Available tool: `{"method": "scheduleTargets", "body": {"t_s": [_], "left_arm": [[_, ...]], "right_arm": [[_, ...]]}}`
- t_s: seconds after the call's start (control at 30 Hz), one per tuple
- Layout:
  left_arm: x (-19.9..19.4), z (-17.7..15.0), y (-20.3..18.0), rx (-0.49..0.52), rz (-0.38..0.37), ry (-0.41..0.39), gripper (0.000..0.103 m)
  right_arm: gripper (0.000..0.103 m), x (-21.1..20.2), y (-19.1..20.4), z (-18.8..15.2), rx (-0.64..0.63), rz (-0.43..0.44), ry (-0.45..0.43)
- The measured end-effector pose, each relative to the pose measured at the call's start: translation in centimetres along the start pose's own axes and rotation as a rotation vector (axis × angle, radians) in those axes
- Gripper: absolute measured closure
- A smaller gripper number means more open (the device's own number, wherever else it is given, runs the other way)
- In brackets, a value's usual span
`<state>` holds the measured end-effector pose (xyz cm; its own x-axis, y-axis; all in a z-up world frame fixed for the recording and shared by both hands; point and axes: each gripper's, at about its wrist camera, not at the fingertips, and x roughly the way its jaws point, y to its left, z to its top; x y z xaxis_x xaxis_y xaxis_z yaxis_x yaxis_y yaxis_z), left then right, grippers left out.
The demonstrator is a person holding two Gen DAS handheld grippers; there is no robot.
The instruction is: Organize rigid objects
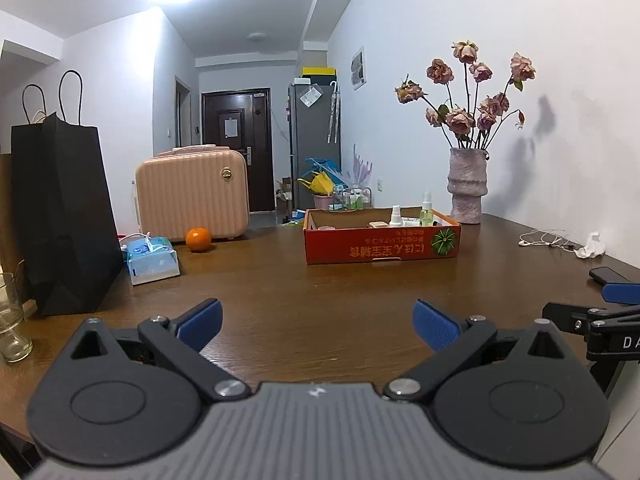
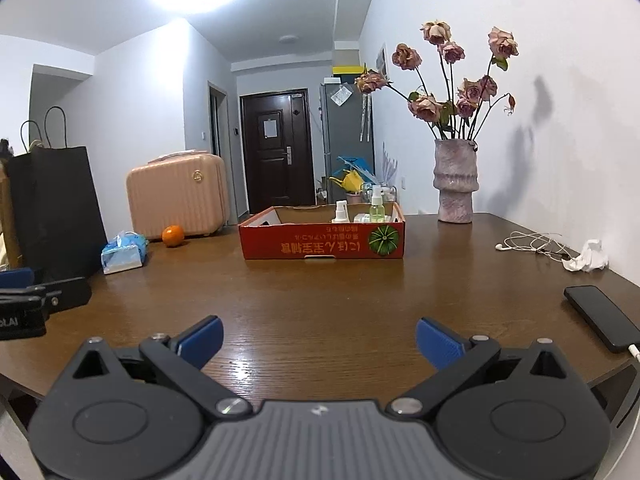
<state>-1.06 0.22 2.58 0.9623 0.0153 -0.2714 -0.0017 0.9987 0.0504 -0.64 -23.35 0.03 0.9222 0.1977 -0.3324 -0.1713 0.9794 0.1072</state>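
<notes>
Plainly, both tools stood wide open over the near edge of the counter (image 2: 320,292) with nothing between their pads: the left tool (image 1: 318,326) beside the right tool (image 2: 319,342), each aimed toward the far edge.

What could have gone wrong, judged left to right: near the left edge a glass (image 1: 10,320) stood just beside the black bag (image 1: 60,216), and a wide left tool swung that way could have tipped it. Further along, the tissue pack (image 1: 154,258) was soft, not the task's business, and the orange (image 1: 198,239) would have rolled off if nudged. At the middle, the box (image 2: 322,242) was light card; a push on its front wall would likely have slid it toward the far edge. At the far right corner the vase (image 2: 456,180) looked top-heavy with its dried roses, so a reach over the box could have knocked it. Along the right edge, the earphones (image 2: 532,242) could have snagged a finger, and the phone (image 2: 602,316), cabled and close to the edge, might have been dragged off.

The task's things, two spray bottles (image 2: 377,204) and small items, already stood in the box's right half, well apart from both tools and straight ahead. The phone lay near the right tool, to its right.
</notes>
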Motion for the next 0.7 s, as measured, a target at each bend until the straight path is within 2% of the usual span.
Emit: {"method": "scheduleTargets", "body": {"t_s": [0.7], "left_arm": [[-0.07, 0.07, 0.29, -0.014, 0.004, -0.008, 0.0]], "right_arm": [[0.0, -0.55, 0.58, 0.33, -0.028, 0.004, -0.019]]}}
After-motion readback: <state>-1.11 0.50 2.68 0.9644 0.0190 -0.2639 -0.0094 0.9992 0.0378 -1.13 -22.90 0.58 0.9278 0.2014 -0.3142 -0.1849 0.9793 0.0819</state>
